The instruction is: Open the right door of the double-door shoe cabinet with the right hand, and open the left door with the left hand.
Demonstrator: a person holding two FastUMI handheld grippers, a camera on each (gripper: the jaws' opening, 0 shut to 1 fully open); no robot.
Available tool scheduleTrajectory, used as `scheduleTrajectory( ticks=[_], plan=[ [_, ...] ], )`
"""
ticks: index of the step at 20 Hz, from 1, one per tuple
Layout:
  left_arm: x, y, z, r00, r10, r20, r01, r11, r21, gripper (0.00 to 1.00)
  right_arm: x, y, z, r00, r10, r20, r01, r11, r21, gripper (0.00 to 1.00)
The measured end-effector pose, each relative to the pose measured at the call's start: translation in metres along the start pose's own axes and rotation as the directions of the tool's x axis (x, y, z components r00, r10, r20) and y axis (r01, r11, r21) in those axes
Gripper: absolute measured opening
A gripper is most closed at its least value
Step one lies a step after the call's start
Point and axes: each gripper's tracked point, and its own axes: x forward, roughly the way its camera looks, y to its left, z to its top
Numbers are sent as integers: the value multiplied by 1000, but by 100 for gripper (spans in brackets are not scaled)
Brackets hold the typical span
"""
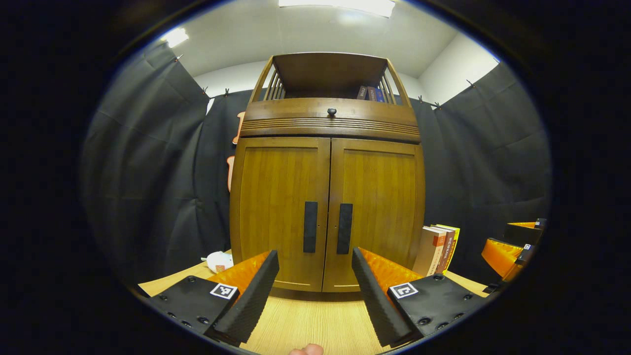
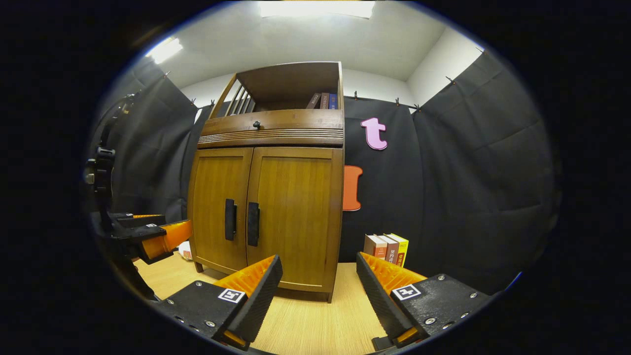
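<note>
A: What is closest?

B: In the left gripper view, the left gripper [image 1: 315, 276], its fingers spread wide and empty above the wooden desk [image 1: 315, 320]. The right gripper [image 2: 319, 281] is likewise spread and empty.

A: And the shoe cabinet?

B: The shoe cabinet [image 1: 328, 172] stands just beyond on the desk. Left door [image 1: 281, 207] and right door [image 1: 377, 212] are both closed, black handles side by side. Books [image 1: 438, 249] stand beside it.

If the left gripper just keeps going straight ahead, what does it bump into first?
Probably the shoe cabinet's closed doors: the open left gripper points at the seam between the left door handle and right door handle, nothing in between, though exact depth is unclear.
</note>
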Motion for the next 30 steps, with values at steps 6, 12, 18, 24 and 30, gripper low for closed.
scheduleTrajectory(
  ticks=[6,12,18,24,30],
  plan=[
    [-1,-1,-2,1000,-2,-6,2,1000,2,96,-1,1,-1,1000,1,-1,-1,1000,-3,98],
    [0,1,-4,1000,1,-12,-1,1000,4,96,0,-3,-3,1000,-9,-6,9,1000,4,97],
    [3,0,-2,1000,0,-4,0,1000,7,96,3,-4,-2,1000,-11,-4,11,1000,3,93],
    [4,-3,-1,1000,-7,0,7,1000,5,96,3,-4,-2,1000,-16,-2,16,1000,1,97],
    [4,-3,-1,1000,-9,1,9,1000,2,93,3,-5,-2,1000,-18,1,18,1000,1,93]
  ],
)
